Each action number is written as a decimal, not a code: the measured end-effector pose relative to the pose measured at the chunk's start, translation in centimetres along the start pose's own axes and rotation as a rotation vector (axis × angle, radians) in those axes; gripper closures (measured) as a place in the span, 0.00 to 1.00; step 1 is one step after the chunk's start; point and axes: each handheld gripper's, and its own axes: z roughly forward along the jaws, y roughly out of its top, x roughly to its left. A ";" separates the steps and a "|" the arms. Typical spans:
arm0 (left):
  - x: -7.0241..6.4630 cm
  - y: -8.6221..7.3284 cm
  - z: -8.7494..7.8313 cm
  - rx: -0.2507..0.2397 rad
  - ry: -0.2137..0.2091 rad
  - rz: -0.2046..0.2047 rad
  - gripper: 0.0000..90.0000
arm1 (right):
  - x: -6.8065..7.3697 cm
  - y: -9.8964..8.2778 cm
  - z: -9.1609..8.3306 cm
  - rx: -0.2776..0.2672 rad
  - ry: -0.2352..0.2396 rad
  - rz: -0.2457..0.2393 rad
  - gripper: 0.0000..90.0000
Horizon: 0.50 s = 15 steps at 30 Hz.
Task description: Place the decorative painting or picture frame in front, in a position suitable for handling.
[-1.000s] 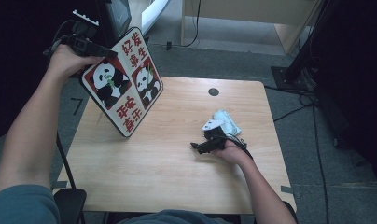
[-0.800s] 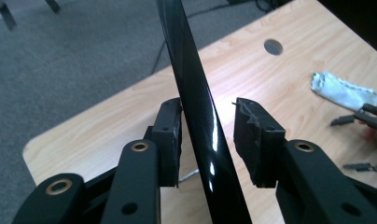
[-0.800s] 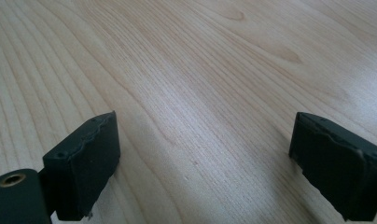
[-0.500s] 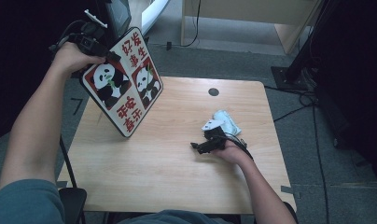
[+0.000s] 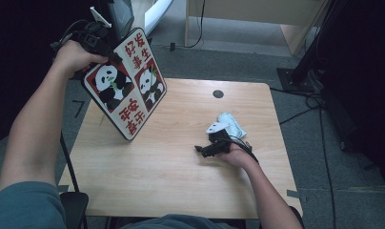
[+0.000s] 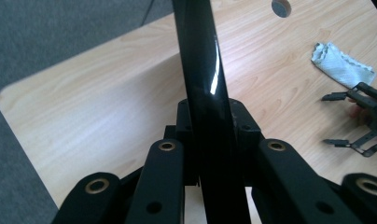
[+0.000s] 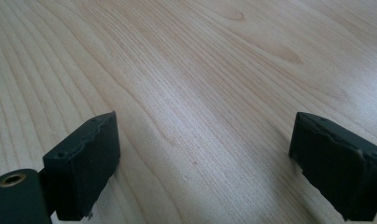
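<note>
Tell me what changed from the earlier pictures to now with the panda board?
The left gripper has just been closing its jaws on the top edge of the panda board, which now sits clamped between them. The board leans on the table as before, tilted the same way. The right gripper stayed open on the table beside the white cloth.

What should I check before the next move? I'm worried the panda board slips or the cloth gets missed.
1. Left gripper clamped on the panda board: ok; its jaws have just been closing, with the board's black edge between them.
2. Board's lower corner resting on the table: ok.
3. Right gripper free: ok, jaws open with nothing between them.
4. Cloth close beside the right gripper: ok.
5. Grip firm enough to lift the board: cannot tell.
</note>
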 end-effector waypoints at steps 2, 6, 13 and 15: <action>-0.2 0.1 0.0 0.011 0.002 -0.014 0.88 | 0.0 0.0 0.0 0.000 0.000 0.001 0.10; -0.5 0.3 -0.1 0.018 -0.007 -0.041 0.89 | 0.0 0.0 0.0 0.000 0.000 0.001 0.10; -2.0 0.2 -0.9 0.032 0.005 -0.007 0.90 | 0.0 0.0 0.0 0.001 0.001 -0.001 0.10; -2.4 0.1 -1.2 0.030 0.004 0.000 0.90 | 0.0 0.0 0.0 0.001 0.002 0.000 0.10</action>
